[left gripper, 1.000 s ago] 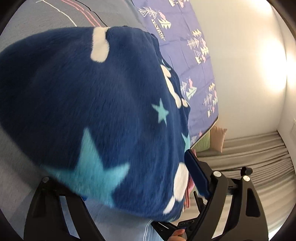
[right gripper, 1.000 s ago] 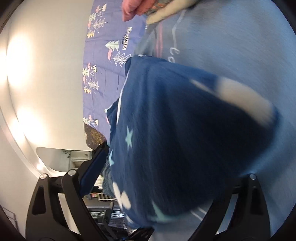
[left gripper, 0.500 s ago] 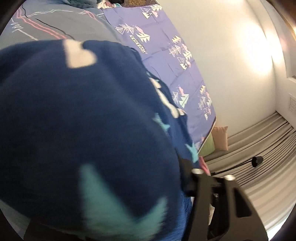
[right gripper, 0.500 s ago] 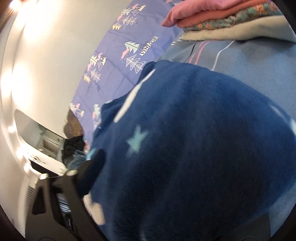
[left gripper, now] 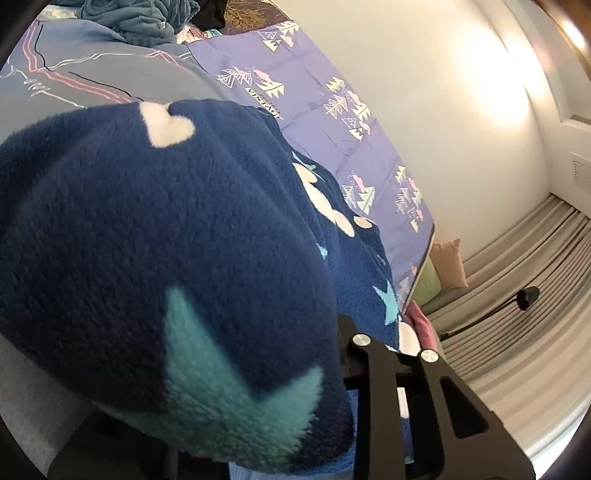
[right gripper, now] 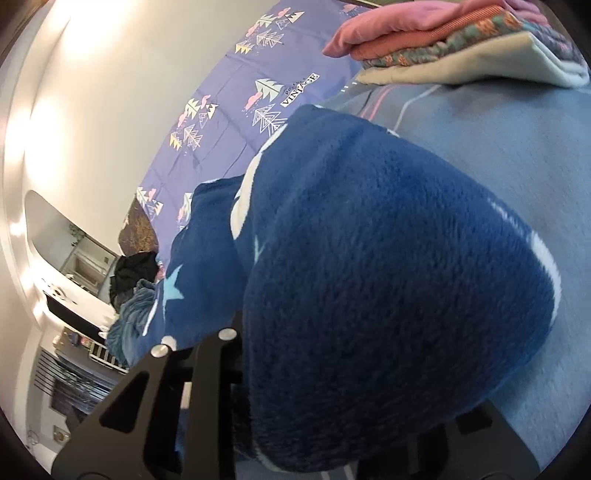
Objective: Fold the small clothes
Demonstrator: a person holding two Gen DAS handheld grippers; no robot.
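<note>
A dark blue fleece garment (left gripper: pixel 155 236) with turquoise stars and white hearts lies bunched on the grey-blue bedcover (left gripper: pixel 88 70) and fills most of both views. My left gripper (left gripper: pixel 221 376) has its jaws closing on a thick fold of it. Its right finger (left gripper: pixel 369 373) presses the fabric's side, and the other finger is buried under fleece. In the right wrist view the same garment (right gripper: pixel 388 258) bulges between the closing jaws of my right gripper (right gripper: pixel 351 376). Its left finger (right gripper: pixel 218 354) shows against the fabric, while the other is mostly hidden.
A stack of folded clothes (right gripper: pixel 461 40), pink on top, sits on the bedcover (right gripper: pixel 509 133) beyond the garment. A purple sheet with tree prints (left gripper: pixel 332 122) runs along the white wall. Unfolded teal and black clothes (left gripper: pixel 140 18) lie at the bed's other end. Grey curtains (left gripper: pixel 517 280) hang beyond.
Both grippers' jaws have closed in from wide open onto the fleece. Both wrists have rolled, and the fabric now bulges up larger and closer in both views.
</note>
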